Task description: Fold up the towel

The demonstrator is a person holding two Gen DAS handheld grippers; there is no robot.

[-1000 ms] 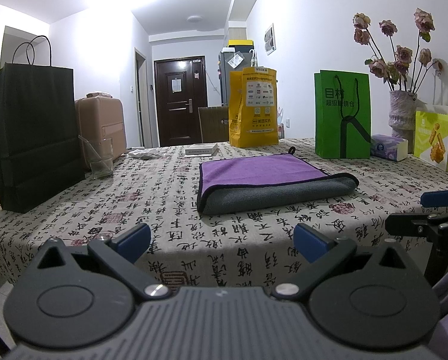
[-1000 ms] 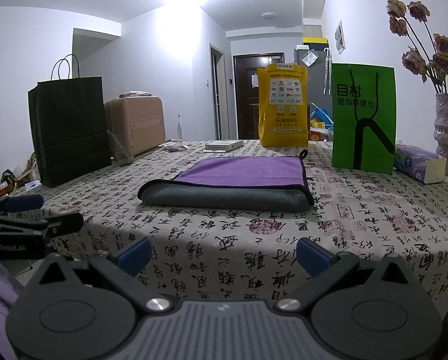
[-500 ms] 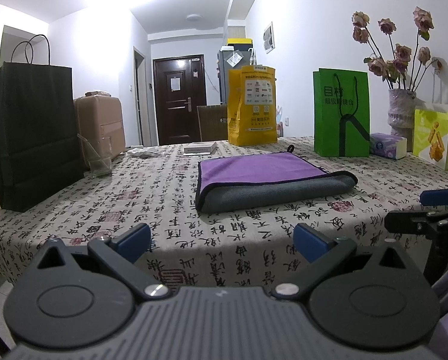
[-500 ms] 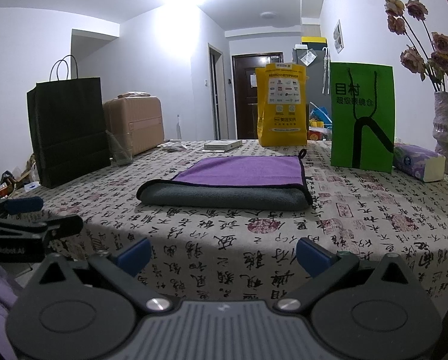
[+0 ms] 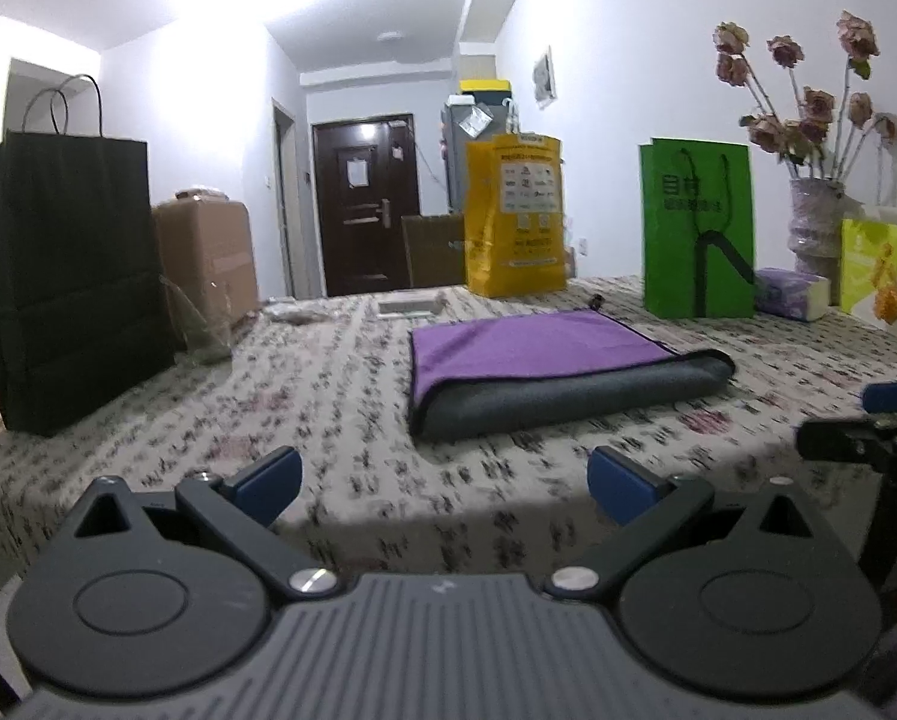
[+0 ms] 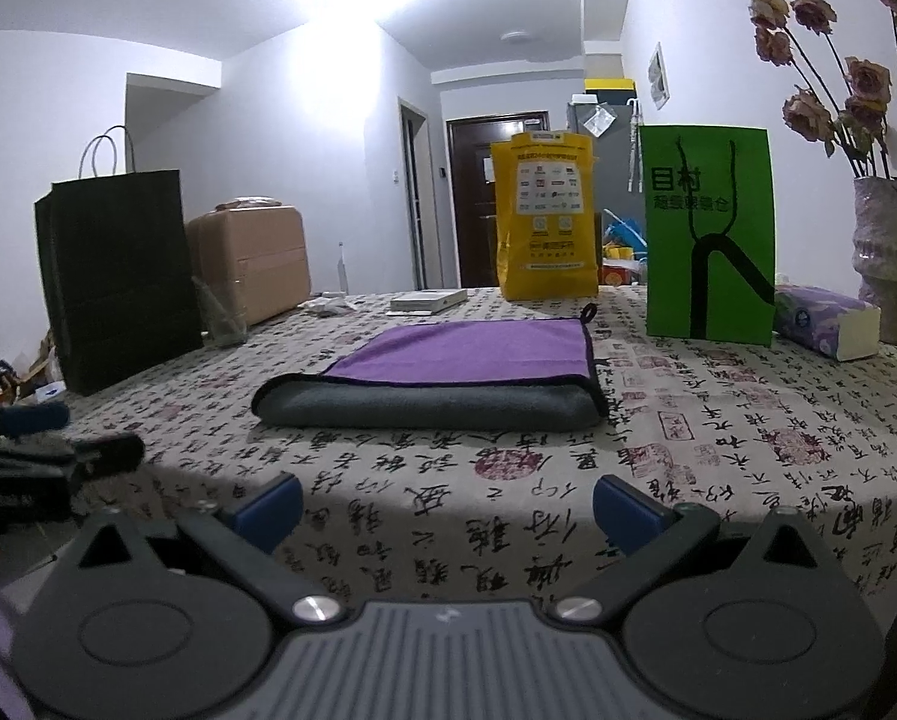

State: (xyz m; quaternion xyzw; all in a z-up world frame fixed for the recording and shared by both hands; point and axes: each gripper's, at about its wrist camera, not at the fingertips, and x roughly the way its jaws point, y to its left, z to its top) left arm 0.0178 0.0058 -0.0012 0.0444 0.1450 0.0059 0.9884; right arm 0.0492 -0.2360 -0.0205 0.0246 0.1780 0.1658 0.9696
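A folded towel (image 5: 544, 354), purple on top and grey at its rounded near fold, lies flat in the middle of the table; it also shows in the right wrist view (image 6: 448, 372). My left gripper (image 5: 445, 486) is open and empty, held off the table's near edge, well short of the towel. My right gripper (image 6: 448, 507) is open and empty, also at the near edge. The right gripper shows at the right edge of the left wrist view (image 5: 868, 426). The left gripper shows at the left edge of the right wrist view (image 6: 40, 450).
A calligraphy-print tablecloth (image 6: 718, 438) covers the table. A black paper bag (image 5: 64, 276) and a glass (image 5: 199, 324) stand left. A yellow bag (image 5: 514, 216), a green bag (image 5: 697, 228), a tissue pack (image 6: 826, 321) and a flower vase (image 5: 814, 222) stand behind and right.
Both grippers have drawn back and slightly down from the table, staying open. The towel has not moved.
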